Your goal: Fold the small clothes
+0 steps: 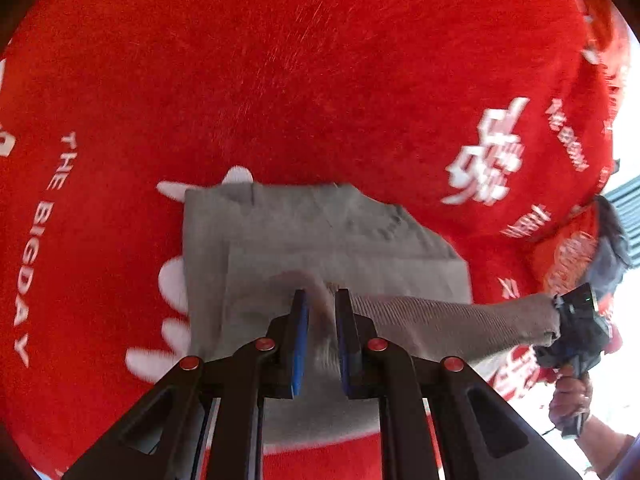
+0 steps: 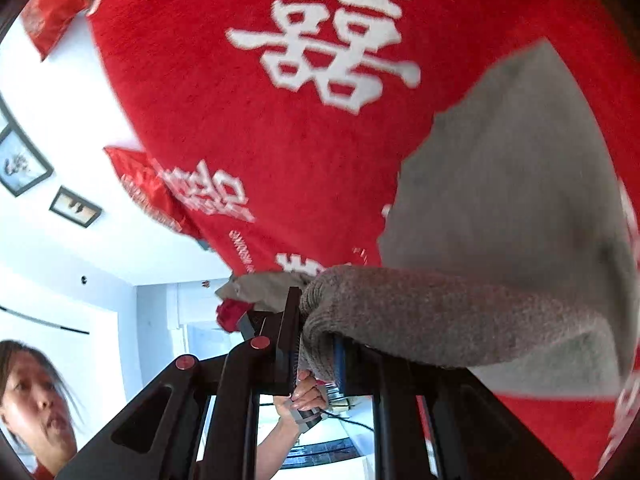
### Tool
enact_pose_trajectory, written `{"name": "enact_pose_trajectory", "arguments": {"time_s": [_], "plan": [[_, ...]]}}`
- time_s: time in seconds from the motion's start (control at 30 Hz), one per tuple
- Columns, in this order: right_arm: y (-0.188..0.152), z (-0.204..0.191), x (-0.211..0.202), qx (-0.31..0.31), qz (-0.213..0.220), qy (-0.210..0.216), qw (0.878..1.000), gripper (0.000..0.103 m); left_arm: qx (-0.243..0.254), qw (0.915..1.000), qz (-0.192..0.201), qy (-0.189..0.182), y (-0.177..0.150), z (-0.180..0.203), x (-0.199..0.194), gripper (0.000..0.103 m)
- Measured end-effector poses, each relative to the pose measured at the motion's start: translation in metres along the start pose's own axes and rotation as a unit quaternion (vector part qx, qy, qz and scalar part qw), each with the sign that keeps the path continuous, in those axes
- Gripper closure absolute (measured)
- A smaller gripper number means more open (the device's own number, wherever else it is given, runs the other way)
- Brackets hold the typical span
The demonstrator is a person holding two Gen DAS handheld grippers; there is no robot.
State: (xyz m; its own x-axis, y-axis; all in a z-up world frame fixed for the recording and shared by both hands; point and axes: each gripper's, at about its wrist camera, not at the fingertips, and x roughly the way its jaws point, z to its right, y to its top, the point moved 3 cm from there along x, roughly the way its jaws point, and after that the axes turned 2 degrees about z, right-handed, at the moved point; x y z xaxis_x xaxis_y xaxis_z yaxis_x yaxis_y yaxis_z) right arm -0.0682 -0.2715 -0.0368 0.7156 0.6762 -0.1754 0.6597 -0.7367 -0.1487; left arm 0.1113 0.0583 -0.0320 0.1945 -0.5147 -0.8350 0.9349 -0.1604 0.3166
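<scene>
A red blanket [image 1: 304, 80] with white lettering spreads ahead of the fingers in both views. In the right wrist view, red cushions [image 2: 52, 12] lie beyond its left edge, and framed pictures [image 2: 24, 164] hang on the white wall [image 2: 60, 240] far left of the fingers.

Under your hands is a bed covered with a red fleece blanket [image 1: 320, 80] that has white Chinese characters and the white words "THE BIGDAY" printed on it. A grey knitted garment [image 1: 320, 232], partly folded, lies flat on this blanket, and one part of it is lifted off. Near the blanket's edge you see red satin cushions [image 2: 52, 16].
</scene>
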Motion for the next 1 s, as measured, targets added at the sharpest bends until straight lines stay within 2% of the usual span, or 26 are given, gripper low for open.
{"name": "enact_pose_trajectory", "arguments": {"time_s": [0.17, 0.23, 0.27, 0.3, 0.33, 0.37, 0.4, 0.43, 0.47, 0.53, 0.6, 0.67, 0.73, 0.83, 0.87, 0.9, 0.93, 0.97, 1.0], "plan": [[0.062, 0.042, 0.026, 0.017, -0.004, -0.053, 0.998, 0.087, -0.022, 0.996, -0.009, 0.086, 0.018, -0.026, 0.054, 0.088], [0.081, 0.063, 0.038, 0.026, -0.005, -0.105, 0.994, 0.084, -0.028, 0.9935, -0.018, 0.109, 0.02, -0.033, 0.065, 0.088], [0.087, 0.072, 0.041, 0.032, -0.008, -0.133, 0.991, 0.08, -0.024, 0.9931, -0.026, 0.112, 0.02, -0.033, 0.068, 0.088], [0.091, 0.08, 0.044, 0.04, -0.013, -0.159, 0.986, 0.07, -0.014, 0.993, -0.032, 0.113, 0.018, -0.031, 0.069, 0.086], [0.093, 0.086, 0.046, 0.047, -0.019, -0.176, 0.983, 0.061, 0.003, 0.9923, -0.038, 0.117, 0.017, -0.027, 0.069, 0.071], [0.093, 0.088, 0.046, 0.051, -0.026, -0.179, 0.982, 0.038, 0.027, 0.9912, -0.043, 0.123, 0.016, -0.021, 0.069, 0.056], [0.092, 0.088, 0.046, 0.052, -0.028, -0.172, 0.983, 0.034, 0.062, 0.9886, -0.038, 0.132, 0.016, -0.012, 0.067, 0.028], [0.089, 0.086, 0.044, 0.052, -0.032, -0.161, 0.985, 0.034, 0.083, 0.9871, -0.03, 0.134, 0.016, -0.005, 0.065, 0.021], [0.086, 0.083, 0.041, 0.049, -0.036, -0.166, 0.984, 0.034, 0.109, 0.9852, -0.025, 0.13, 0.017, 0.004, 0.063, 0.021], [0.083, 0.071, 0.035, 0.009, -0.034, -0.208, 0.977, 0.034, 0.138, 0.9838, -0.045, 0.105, 0.023, 0.017, 0.071, 0.021], [0.079, 0.049, 0.033, -0.07, -0.049, -0.258, 0.962, 0.034, 0.156, 0.9809, -0.066, 0.096, 0.03, 0.024, 0.087, 0.021], [0.077, 0.026, 0.038, -0.172, -0.063, -0.332, 0.925, 0.034, 0.17, 0.9765, -0.094, 0.094, 0.034, 0.027, 0.109, 0.021], [0.08, 0.01, 0.048, -0.255, -0.077, -0.382, 0.885, 0.034, 0.176, 0.9739, -0.109, 0.092, 0.036, 0.029, 0.123, 0.021], [0.09, 0.009, 0.071, -0.308, -0.102, -0.411, 0.852, 0.034, 0.185, 0.9707, -0.122, 0.092, 0.038, 0.033, 0.139, 0.021], [0.093, 0.013, 0.077, -0.31, -0.11, -0.413, 0.849, 0.034, 0.186, 0.9703, -0.125, 0.091, 0.038, 0.035, 0.142, 0.021], [0.097, 0.019, 0.085, -0.306, -0.12, -0.411, 0.851, 0.034, 0.186, 0.9699, -0.129, 0.09, 0.039, 0.036, 0.146, 0.021], [0.099, 0.029, 0.094, -0.297, -0.135, -0.411, 0.851, 0.034, 0.186, 0.9691, -0.134, 0.091, 0.039, 0.036, 0.149, 0.032], [0.099, 0.036, 0.101, -0.289, -0.147, -0.414, 0.85, 0.043, 0.186, 0.9679, -0.14, 0.093, 0.039, 0.037, 0.152, 0.049], [0.097, 0.039, 0.105, -0.285, -0.156, -0.418, 0.848, 0.077, 0.188, 0.9638, -0.16, 0.101, 0.038, 0.035, 0.158, 0.093]]}}
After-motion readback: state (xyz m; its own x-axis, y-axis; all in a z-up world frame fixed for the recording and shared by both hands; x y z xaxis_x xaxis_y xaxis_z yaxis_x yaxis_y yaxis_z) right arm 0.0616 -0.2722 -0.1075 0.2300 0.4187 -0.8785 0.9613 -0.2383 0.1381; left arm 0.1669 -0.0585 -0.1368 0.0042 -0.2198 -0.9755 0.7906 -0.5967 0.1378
